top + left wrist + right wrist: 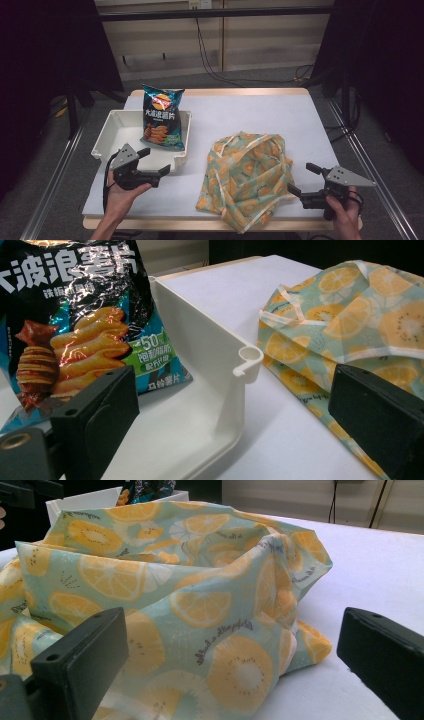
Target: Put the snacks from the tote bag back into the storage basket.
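A dark blue crisp bag (162, 117) (75, 325) stands upright against the right wall of a white tray (112, 132) (200, 325). A crumpled cloth bag with an orange-slice print (247, 175) (350, 315) (190, 590) lies on the white table (250, 110), right of the tray. My left gripper (155, 161) (235, 390) is open at the tray's near right corner, with nothing gripped. My right gripper (300, 178) (230, 630) is open just off the cloth's right edge, jaws pointing at the fabric without pressing it.
The tray sits at the table's left side. Bare white tabletop stretches behind and to the right of the cloth. Dark curtains flank both sides, and metal rails run along the floor by the table. Cables hang at the back wall.
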`<move>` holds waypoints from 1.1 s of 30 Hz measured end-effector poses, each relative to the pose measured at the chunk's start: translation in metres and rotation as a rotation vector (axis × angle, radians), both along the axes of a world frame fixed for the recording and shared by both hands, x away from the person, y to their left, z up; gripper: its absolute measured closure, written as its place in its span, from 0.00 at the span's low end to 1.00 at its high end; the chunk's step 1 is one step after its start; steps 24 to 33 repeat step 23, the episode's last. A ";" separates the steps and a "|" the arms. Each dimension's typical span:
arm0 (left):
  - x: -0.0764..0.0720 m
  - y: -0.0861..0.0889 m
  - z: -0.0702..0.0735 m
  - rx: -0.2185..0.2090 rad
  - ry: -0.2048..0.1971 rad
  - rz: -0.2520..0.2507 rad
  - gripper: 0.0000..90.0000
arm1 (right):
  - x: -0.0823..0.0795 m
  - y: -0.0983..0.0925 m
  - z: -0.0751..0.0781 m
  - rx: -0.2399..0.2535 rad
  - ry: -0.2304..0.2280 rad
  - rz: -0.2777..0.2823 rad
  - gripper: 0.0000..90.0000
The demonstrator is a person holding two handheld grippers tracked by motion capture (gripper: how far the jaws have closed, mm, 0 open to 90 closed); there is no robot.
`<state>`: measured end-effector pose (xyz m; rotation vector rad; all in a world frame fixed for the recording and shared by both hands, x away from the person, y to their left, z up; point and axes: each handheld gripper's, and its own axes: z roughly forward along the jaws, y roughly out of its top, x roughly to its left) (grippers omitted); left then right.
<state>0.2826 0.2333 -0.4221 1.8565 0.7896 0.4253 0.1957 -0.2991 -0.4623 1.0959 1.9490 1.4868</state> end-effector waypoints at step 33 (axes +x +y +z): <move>-0.041 -0.008 -0.033 -0.056 -0.028 0.008 0.06 | -0.001 -0.007 -0.002 -0.012 -0.005 -0.020 0.00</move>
